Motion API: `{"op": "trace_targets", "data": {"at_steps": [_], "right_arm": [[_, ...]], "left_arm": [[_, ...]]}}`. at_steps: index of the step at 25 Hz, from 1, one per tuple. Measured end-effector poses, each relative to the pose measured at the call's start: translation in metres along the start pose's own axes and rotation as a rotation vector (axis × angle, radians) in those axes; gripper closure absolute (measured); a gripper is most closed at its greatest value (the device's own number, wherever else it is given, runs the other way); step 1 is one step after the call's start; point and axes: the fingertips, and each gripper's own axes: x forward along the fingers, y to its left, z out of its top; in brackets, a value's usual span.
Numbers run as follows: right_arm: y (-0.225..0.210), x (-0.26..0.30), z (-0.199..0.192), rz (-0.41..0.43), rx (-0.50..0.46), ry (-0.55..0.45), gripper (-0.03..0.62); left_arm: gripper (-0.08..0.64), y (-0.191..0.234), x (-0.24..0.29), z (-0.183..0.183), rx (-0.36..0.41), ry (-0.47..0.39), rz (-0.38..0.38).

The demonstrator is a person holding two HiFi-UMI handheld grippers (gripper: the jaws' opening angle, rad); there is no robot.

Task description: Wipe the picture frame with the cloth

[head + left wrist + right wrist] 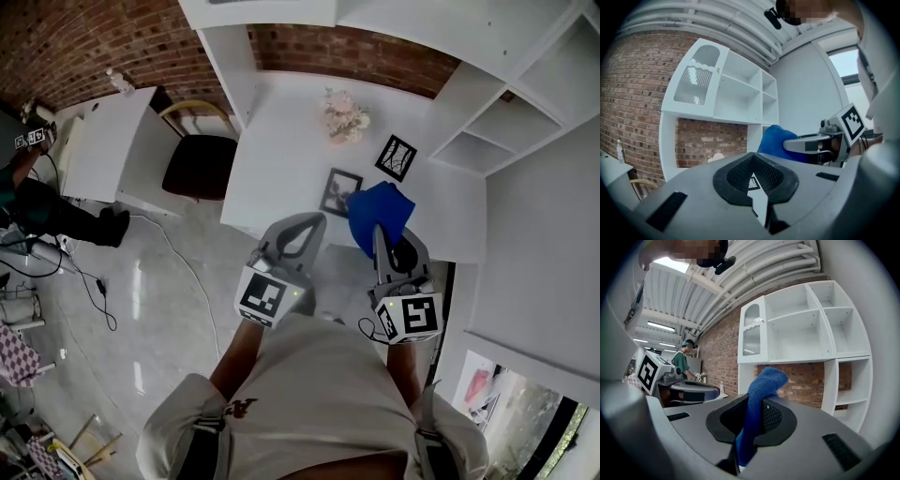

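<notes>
Two picture frames stand on the white table (281,141): a dark one (340,191) just beyond my grippers and a black one (396,157) farther right. My right gripper (378,231) is shut on a blue cloth (381,212), which bunches up above its tips and covers the near frame's right edge. In the right gripper view the cloth (761,390) rises from between the pads of the right gripper (753,427). My left gripper (313,219) hovers beside it, just short of the table's near edge. The left gripper (754,182) is shut and holds nothing.
A bunch of pale flowers (345,117) stands at the back of the table. A black chair (199,165) is at the table's left, white shelving (511,117) at its right. A person (42,202) sits at the far left, with cables (94,277) on the floor.
</notes>
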Motion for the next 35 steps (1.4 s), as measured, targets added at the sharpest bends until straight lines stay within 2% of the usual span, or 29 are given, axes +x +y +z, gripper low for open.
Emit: {"op": "trace_targets", "data": {"at_steps": [11,20,35], "right_arm": [[-0.007,0.055,-0.008,-0.063,0.013,0.027,0.563],[-0.019,0.074,-0.010,-0.120,0.020,0.036,0.563],[-0.034,0.093,-0.039,-0.127,0.054,0.091,0.563]], "left_arm": [[0.558,0.048,0.036,-0.014,-0.002,0.019,-0.092],[0.558,0.062,0.061,-0.019,0.003,0.017,-0.164],[0.558,0.072,0.091,-0.046,-0.003,0.076,-0.191]]}}
